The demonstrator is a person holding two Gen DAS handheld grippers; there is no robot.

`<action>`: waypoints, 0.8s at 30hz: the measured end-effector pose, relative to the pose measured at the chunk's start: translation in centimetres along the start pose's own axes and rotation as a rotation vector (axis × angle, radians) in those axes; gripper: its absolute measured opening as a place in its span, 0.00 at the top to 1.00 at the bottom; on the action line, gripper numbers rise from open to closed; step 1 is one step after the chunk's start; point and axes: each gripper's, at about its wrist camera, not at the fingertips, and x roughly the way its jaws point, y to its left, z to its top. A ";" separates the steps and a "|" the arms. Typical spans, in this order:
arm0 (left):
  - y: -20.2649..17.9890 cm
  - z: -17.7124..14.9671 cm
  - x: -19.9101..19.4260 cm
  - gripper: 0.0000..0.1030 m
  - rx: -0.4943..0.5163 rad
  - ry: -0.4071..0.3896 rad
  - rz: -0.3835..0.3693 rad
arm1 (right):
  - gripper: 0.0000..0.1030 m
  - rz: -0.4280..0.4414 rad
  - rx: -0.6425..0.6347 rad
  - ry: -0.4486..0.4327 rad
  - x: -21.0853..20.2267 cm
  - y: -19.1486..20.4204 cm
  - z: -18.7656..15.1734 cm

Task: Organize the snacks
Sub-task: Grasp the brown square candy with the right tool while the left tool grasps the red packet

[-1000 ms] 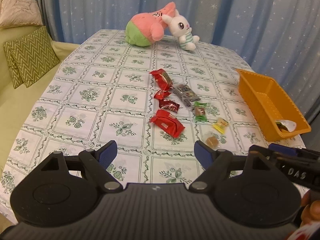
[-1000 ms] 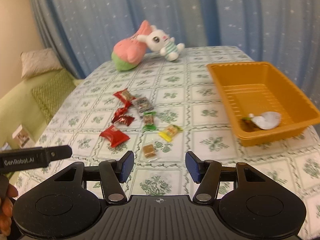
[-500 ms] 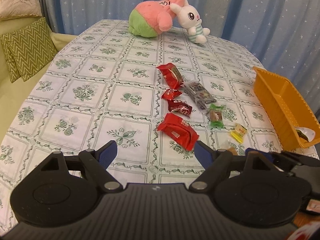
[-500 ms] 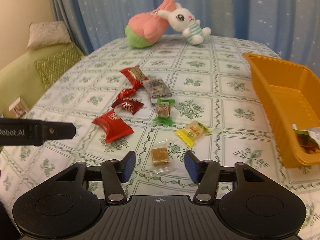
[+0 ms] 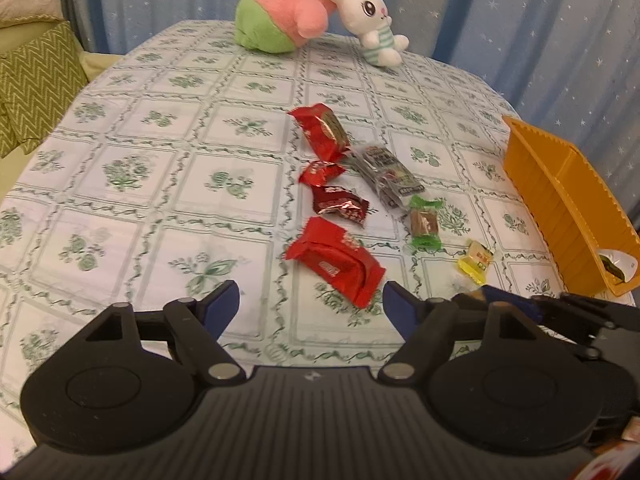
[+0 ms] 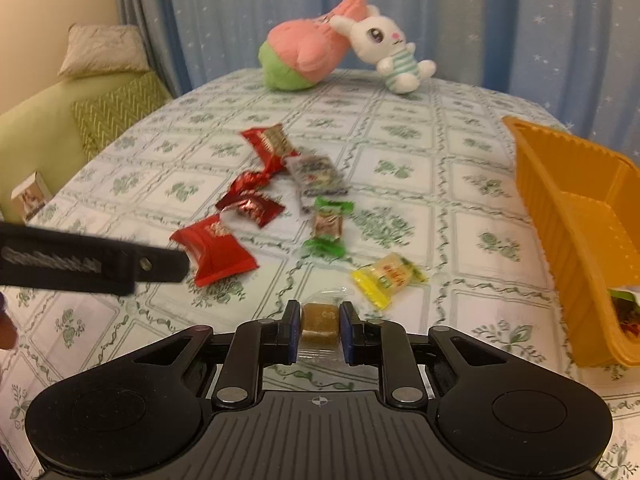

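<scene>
Nearest in, the right gripper (image 6: 319, 330) has its blue pads clamped on a small brown caramel cube in a clear wrapper (image 6: 319, 323), which sits at the near edge of the table (image 6: 420, 152) with its green-patterned cloth. The left gripper (image 5: 311, 303) hangs over the near end of the big red foil snack pack (image 5: 335, 261), jaws wide but closing, and the pads aren't touching it yet.

Further out, the yellow wrapped candy (image 6: 387, 277), the green-ended wrapped candy (image 6: 328, 227), the dark red foil pieces (image 6: 252, 206), the grey printed packet (image 6: 318, 176) and another red packet (image 6: 270, 146) are loose in a line mid-table. The orange plastic basket (image 6: 576, 216) on the right holds only a wrapper or two, so I'd say the sorting has barely begun.

Only the right view shows the caramel grip; the left gripper's body mostly hides it in the left view. The pink-and-green plush (image 5: 280, 16) and white bunny plush (image 5: 370, 20) sit at the far edge.
</scene>
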 end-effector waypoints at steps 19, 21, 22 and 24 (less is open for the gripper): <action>-3.2 1.9 4.7 0.74 0.126 -0.015 0.057 | 0.80 -0.055 0.074 -0.033 -2.5 -2.8 -0.5; -3.0 1.7 4.5 0.76 0.141 -0.010 0.058 | 0.80 -0.055 0.082 -0.031 -2.6 -2.9 -0.5; -2.9 1.6 4.2 0.77 0.135 -0.007 0.058 | 0.80 -0.055 0.084 -0.031 -2.6 -2.9 -0.6; -2.7 1.2 3.5 0.78 0.125 -0.001 0.059 | 0.80 -0.055 0.091 -0.032 -2.8 -3.0 -0.6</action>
